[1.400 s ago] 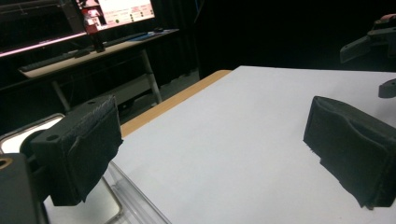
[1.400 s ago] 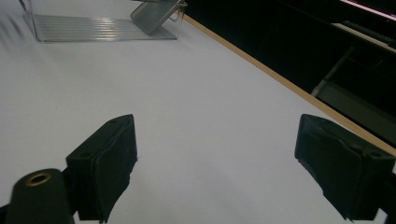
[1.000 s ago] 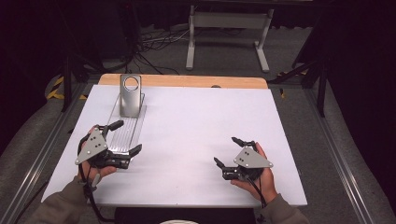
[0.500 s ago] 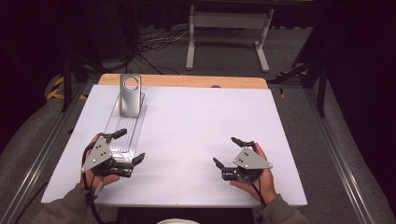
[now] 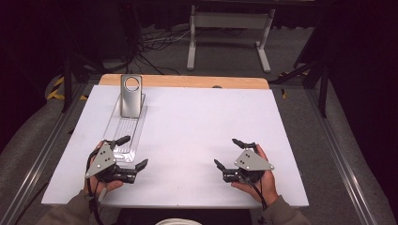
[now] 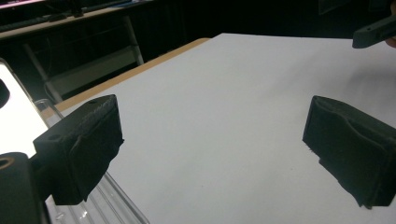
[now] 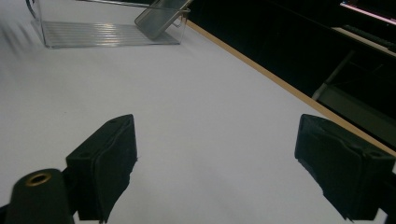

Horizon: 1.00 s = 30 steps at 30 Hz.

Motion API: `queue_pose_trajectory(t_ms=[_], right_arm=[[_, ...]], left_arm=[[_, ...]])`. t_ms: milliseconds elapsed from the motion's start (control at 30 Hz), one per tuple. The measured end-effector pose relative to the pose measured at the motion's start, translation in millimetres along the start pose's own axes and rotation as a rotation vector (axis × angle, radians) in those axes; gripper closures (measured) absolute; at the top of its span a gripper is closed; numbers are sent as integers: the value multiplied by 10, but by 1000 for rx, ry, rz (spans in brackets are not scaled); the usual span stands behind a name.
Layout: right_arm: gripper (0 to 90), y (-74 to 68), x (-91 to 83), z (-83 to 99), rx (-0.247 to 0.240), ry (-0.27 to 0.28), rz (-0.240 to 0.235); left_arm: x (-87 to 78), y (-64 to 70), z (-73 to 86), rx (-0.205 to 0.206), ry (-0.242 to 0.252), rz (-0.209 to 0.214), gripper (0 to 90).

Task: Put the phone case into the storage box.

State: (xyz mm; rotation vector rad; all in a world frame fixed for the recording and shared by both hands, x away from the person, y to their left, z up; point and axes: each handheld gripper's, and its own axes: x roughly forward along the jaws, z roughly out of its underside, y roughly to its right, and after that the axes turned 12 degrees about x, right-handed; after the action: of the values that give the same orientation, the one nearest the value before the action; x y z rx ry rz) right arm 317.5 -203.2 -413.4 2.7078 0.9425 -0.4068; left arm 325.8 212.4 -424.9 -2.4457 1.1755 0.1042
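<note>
A long clear plastic tray lies on the left of the white table. A grey metal plate with a round hole stands at its far end. My left gripper is open at the tray's near end, one jaw over the tray's corner and nothing between the jaws. In the left gripper view the left gripper gapes over bare white surface, the tray's edge beside its left jaw. My right gripper is open at the front right, holding nothing. The right gripper view shows the right gripper with the tray and the plate far off.
A wooden strip borders the table's far edge. Metal rails run along both sides. A white stand frame and cables lie on the floor behind the table. The other gripper's jaw tip appears at the top right of the left gripper view.
My left gripper has slid back toward the person and slightly right, to the tray's near end. The right gripper has barely moved.
</note>
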Motion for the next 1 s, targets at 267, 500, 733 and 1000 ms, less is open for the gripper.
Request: queue_pose_trajectory(t_ms=[267,500,733,1000], right_arm=[[138,6,-20,10,-1,9,3],[138,17,-15,26,3,5,0],[138,11,-24,30,-3,4,-4],[138,9,-29,26,-5,6,-1]], left_arm=[[66,83,32,-9,-18,37,52],[116,92,51,-9,-45,65,44],[106,95,44,-3,-41,55,44],[93,99,37,0,-43,51,46]])
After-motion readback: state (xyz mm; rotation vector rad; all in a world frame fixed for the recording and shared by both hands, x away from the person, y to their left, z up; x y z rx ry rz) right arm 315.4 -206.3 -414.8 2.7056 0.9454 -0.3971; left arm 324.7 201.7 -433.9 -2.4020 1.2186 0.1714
